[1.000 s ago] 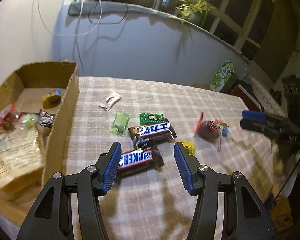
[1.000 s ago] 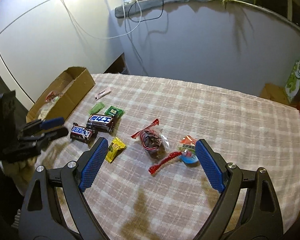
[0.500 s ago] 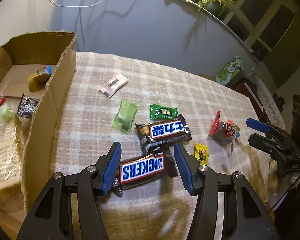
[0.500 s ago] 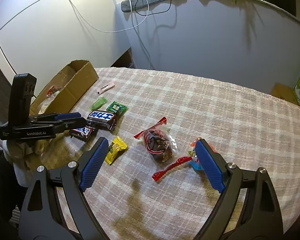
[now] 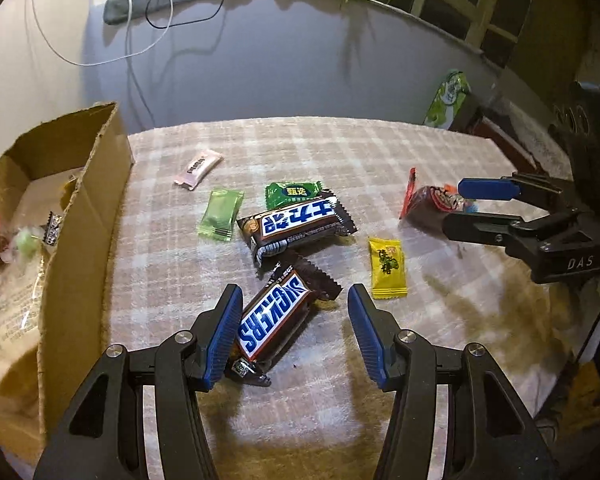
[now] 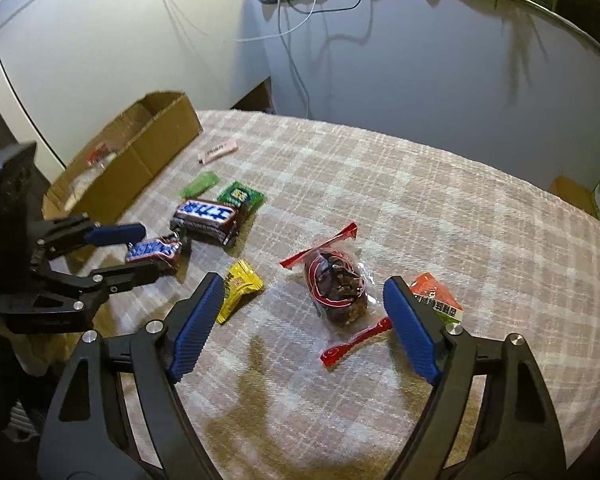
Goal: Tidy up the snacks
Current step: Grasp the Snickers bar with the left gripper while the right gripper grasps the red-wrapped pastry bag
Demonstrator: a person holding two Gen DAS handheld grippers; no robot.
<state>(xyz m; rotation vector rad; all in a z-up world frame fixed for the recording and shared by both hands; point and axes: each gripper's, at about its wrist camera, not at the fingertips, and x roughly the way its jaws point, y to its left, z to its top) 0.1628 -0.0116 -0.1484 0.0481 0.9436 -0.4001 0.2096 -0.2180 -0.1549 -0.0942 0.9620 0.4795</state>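
Note:
A Snickers bar (image 5: 276,320) lies slanted on the checked tablecloth (image 5: 380,160) between the pads of my left gripper (image 5: 296,336). The left pad is right beside it and the right pad stands clear, so this gripper is open. My right gripper (image 6: 304,320) hangs over a clear bag of dark snacks with red ends (image 6: 336,288). Its jaws are closing with the bag between them, and the pads do not touch it. From the right wrist view, the left gripper (image 6: 148,252) straddles the Snickers bar (image 6: 156,250). A cardboard box (image 5: 80,240) holding several snacks stands at the left.
A second chocolate bar (image 5: 296,228), two green wrappers (image 5: 220,216) (image 5: 294,192), a pink wrapper (image 5: 198,166) and a yellow sachet (image 5: 388,268) lie on the cloth. An orange packet (image 6: 436,296) and a red plastic spoon (image 6: 356,340) lie by the right gripper. A wall lies behind the table.
My left gripper came down and rolled, so the Snickers bar now lies slanted between its pads. My right gripper sank toward the dark snack bag and its jaws narrowed.

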